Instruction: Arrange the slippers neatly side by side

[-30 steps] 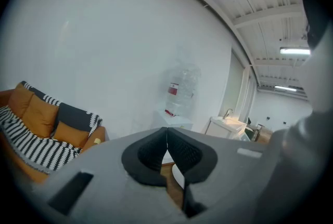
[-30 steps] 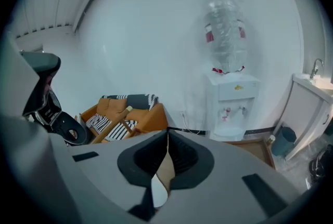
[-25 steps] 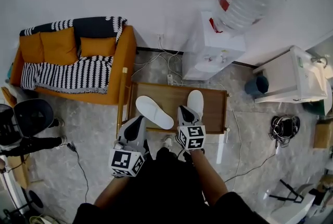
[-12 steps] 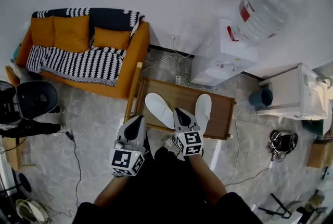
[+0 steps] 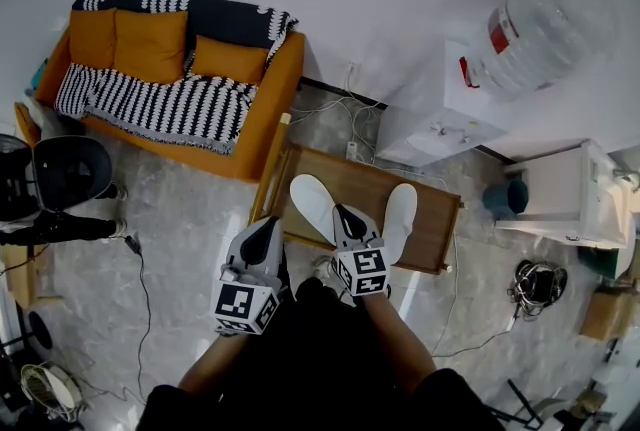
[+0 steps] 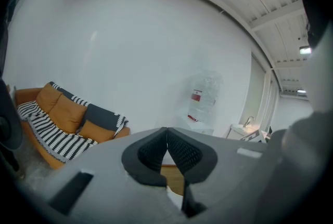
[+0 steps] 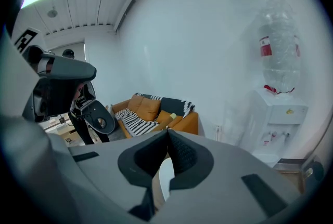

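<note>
Two white slippers lay on the table [image 5: 352, 187], apart and not parallel. The left slipper [image 5: 310, 206] was slanted, toward the left edge, with its near end close to the front edge. The right slipper [image 5: 401, 218] sat by the right edge, roughly straight. The right gripper [image 5: 343, 215] was over the front edge between the two, its tip just beside the left slipper, jaws closed together with nothing held. The left gripper [image 5: 266, 227] was off the front-left corner, jaws also closed, empty.

The left forearm [image 5: 212, 366] and right forearm [image 5: 393, 334] reach forward, close together. The left tongs [image 5: 266, 225] are pressed together, nothing between; the right tongs [image 5: 340, 211] likewise, seemingly tipped slightly downward.
</note>
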Motion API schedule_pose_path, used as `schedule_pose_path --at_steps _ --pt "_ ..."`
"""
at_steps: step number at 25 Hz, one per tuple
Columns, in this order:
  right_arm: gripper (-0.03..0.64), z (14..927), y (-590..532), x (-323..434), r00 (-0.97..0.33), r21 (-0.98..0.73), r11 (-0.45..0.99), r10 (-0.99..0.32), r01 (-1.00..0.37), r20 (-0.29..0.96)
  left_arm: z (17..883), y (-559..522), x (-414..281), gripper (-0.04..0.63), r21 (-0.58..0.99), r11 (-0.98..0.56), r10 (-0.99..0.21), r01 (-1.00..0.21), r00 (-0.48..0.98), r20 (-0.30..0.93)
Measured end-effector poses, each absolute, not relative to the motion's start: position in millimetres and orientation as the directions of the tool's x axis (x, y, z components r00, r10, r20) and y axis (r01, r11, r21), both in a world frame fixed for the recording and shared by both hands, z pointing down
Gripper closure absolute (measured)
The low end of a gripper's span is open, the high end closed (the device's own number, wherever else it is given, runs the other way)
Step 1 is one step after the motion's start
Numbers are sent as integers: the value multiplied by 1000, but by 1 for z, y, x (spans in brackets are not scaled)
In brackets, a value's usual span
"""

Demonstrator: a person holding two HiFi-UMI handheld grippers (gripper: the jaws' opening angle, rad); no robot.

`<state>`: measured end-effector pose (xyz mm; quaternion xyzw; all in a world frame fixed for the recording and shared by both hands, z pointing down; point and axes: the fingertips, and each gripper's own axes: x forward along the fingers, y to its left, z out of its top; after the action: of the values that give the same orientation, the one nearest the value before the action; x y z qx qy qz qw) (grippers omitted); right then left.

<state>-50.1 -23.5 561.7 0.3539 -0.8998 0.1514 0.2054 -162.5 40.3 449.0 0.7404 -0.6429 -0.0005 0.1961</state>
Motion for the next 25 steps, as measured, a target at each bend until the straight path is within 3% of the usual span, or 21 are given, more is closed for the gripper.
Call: schedule_pose_path --at_steps 16,25 --pt "598 650 -39 -57 -578 -142 695 -447 -705 683 461 8 -175 578 314 -105 -939 -944 198 280" --pt "534 707 -43 -55 -513 -159 714 -312 -681 800 474 -7 -176 580 336 -108 -928 -936 216 302"
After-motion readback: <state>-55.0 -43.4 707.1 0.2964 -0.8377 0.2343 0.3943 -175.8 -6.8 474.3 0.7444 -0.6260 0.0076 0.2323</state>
